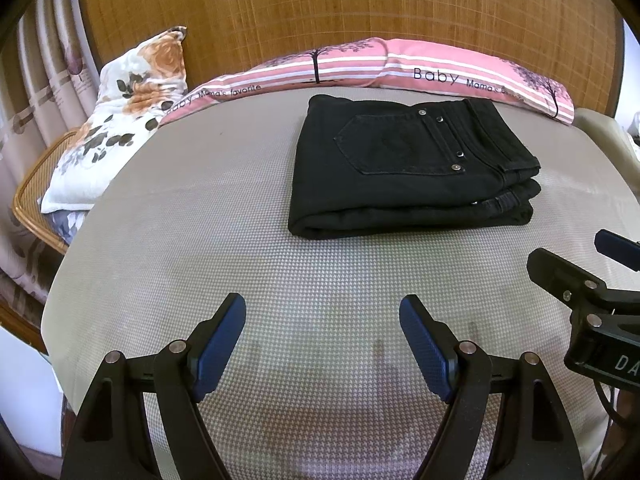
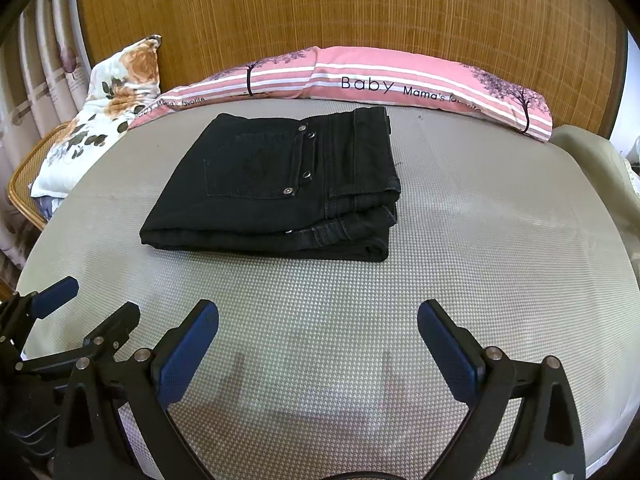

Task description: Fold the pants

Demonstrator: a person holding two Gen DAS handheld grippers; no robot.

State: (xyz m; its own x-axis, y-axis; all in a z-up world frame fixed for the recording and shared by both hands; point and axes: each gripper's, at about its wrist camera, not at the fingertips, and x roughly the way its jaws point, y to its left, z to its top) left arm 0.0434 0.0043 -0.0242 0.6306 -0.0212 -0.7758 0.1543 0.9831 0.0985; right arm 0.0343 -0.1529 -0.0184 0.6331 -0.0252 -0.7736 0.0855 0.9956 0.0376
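Black denim pants [image 1: 404, 168] lie on the grey houndstooth-weave bed mat [image 1: 240, 264] as a compact rectangular stack of several layers, rear pocket and metal rivets facing up, waistband ends lined up at the right side. The stack sits toward the head of the bed, just short of the long pink striped pillow printed with trees and "Baby" lettering [image 1: 400, 66], apart from it. I judge the folding essentially complete: no loose leg shows, and the near edge is a clean rounded fold.

My left tool [image 1: 322, 344] hangs over bare mat on the near side, jaws spread wide, holding nothing. My right tool [image 2: 318, 350] is the same: spread, empty, well apart from the pants. In each wrist view the other tool appears at the frame edge, so the two are side by side at similar height. I read this as a withdrawn posture, keeping the fingers clear so they cannot snag or skew the stack.

White cushion with orange and grey flowers [image 1: 124, 120] leans at the left against the woven bamboo headboard [image 1: 320, 8]; not involved.

Risk: the lower layers jut slightly at the waistband corner; further nudging could splay the stack.
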